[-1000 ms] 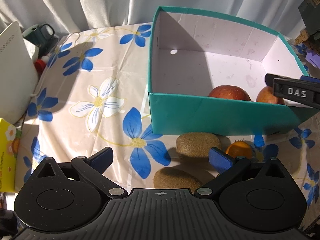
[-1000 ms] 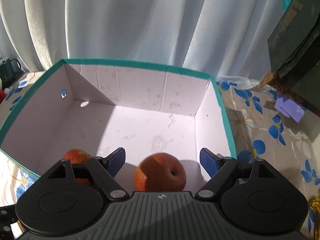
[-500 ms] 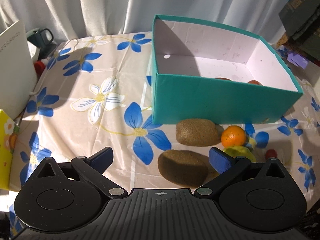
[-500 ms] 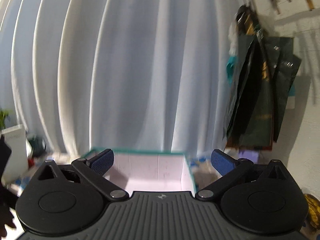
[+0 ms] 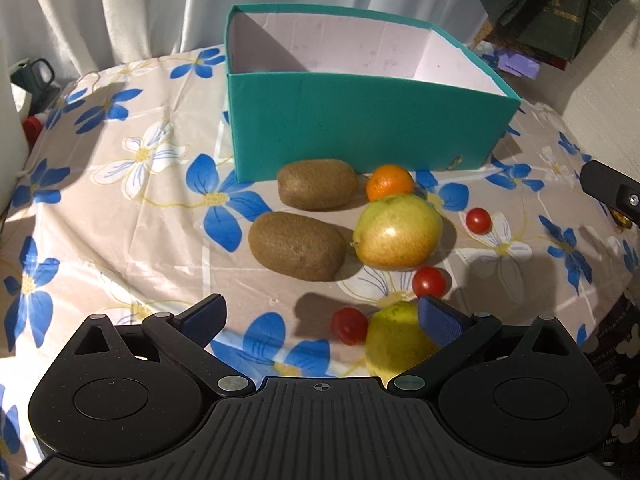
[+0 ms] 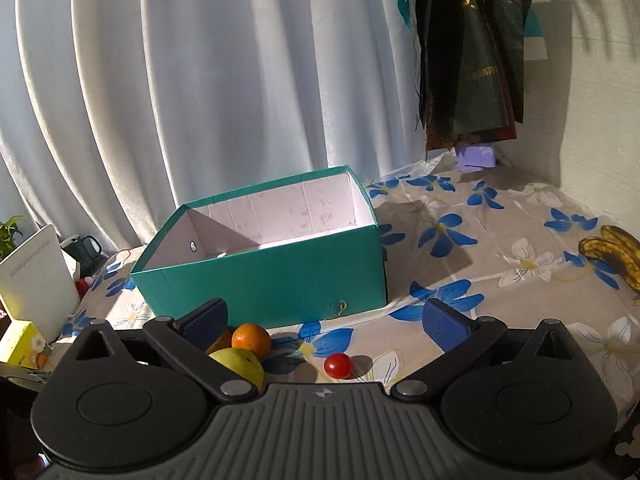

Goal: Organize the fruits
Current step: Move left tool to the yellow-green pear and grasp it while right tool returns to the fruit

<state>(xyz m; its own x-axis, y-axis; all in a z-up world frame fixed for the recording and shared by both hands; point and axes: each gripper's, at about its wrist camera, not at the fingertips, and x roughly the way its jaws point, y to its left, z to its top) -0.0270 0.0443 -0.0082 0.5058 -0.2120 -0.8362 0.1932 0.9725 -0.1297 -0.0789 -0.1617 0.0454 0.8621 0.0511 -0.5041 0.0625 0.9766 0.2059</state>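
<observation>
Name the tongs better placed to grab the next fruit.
Probably left. The left tongs hang open just above the lower pear; the right tongs, also open, sit farther back, only a cherry tomato ahead.

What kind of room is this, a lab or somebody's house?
Most likely a home: a table under a flowered tablecloth, white curtains behind it, and bags hanging on the wall in the corner.

Left of the teal box (image 5: pixel 360 128) the flowered bench (image 5: pixel 120 208) lay bare and open to a pass. In front of the box, two kiwis (image 5: pixel 316 184), an orange (image 5: pixel 390 182), two pears (image 5: pixel 398 232) and cherry tomatoes (image 5: pixel 479 220) crowded the way. Right of the box, open cloth ran toward the bananas (image 6: pixel 612 252). The curtain (image 6: pixel 200 100) closed off the space behind the box.
</observation>
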